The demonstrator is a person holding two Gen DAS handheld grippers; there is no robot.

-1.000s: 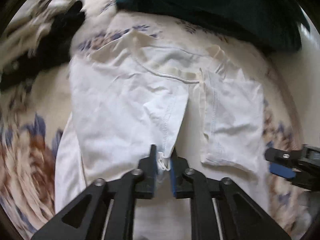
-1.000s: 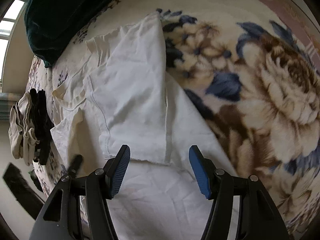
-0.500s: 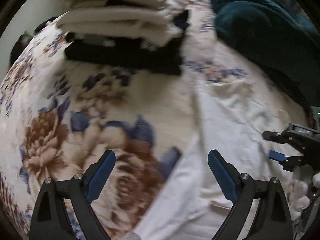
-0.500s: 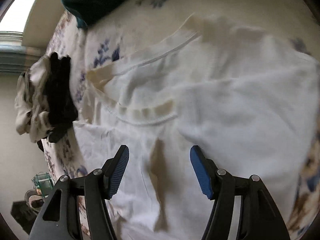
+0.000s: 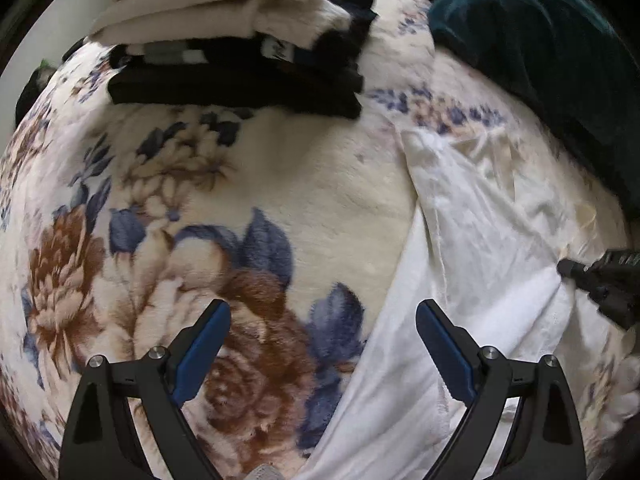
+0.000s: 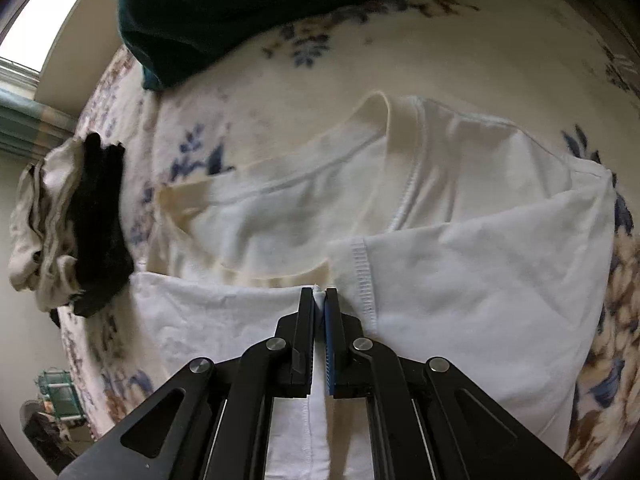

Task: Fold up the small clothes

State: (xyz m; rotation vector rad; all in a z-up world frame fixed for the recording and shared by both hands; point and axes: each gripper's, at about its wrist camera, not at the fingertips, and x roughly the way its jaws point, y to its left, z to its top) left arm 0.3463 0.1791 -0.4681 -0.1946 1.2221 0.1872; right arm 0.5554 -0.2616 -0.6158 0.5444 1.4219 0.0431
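L hand-held gripper [image 5: 322, 344] released; R [image 6: 319, 300] now pinching shirt [image 6: 480, 280].

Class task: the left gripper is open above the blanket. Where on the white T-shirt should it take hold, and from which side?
Probably the white T-shirt's long left edge, approached from the bare floral blanket side: that edge lies straight and free nearest the left gripper.

The stack of folded clothes [image 5: 240, 32] is cut off at the top edge, blurred; beside it, the green blanket [image 5: 540, 40] too.
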